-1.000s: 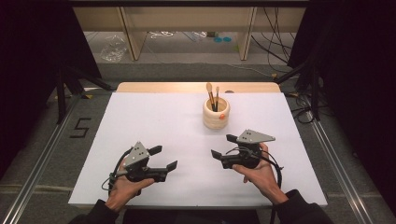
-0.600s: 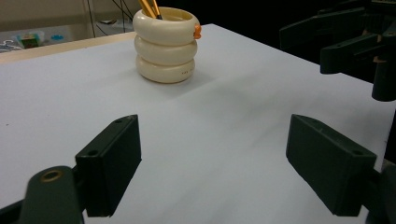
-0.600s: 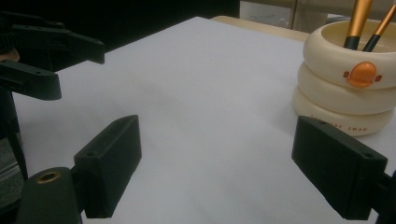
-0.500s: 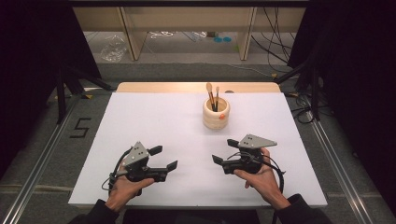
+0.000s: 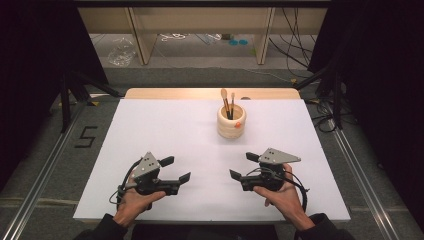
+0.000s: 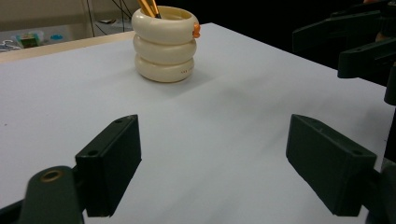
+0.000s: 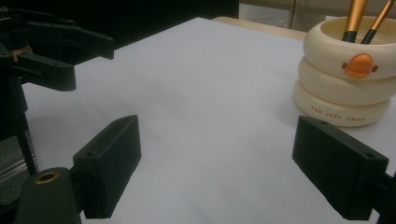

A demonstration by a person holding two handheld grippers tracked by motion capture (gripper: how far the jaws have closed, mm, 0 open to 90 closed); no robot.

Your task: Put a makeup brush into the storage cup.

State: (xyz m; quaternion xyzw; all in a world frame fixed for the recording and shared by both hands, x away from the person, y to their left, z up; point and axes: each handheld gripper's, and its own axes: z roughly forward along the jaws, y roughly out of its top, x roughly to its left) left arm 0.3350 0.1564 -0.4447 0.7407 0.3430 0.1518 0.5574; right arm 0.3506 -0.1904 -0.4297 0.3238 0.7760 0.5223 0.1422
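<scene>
A cream ringed holder (image 5: 231, 121) stands on the white table top (image 5: 165, 130), toward the back and right of centre, with two brushes (image 5: 227, 104) upright in it. It shows in the left gripper view as the holder (image 6: 164, 43) and in the right gripper view as the holder (image 7: 348, 72) with an orange badge (image 7: 359, 65). My left gripper (image 5: 175, 169) rests near the front left, open and empty. My right gripper (image 5: 244, 166) rests near the front right, also open and empty. The two grippers point toward each other.
A wooden strip (image 5: 210, 93) edges the table's far side. Beyond it stand wooden shelf legs (image 5: 141, 35) and loose cables (image 5: 295, 47) on the floor. Dark stands (image 5: 70, 85) flank the table. A "5" mark (image 5: 86, 136) lies on the floor at left.
My right gripper has drawn back a little toward the table's front edge. The left gripper and the holder have stayed put.
</scene>
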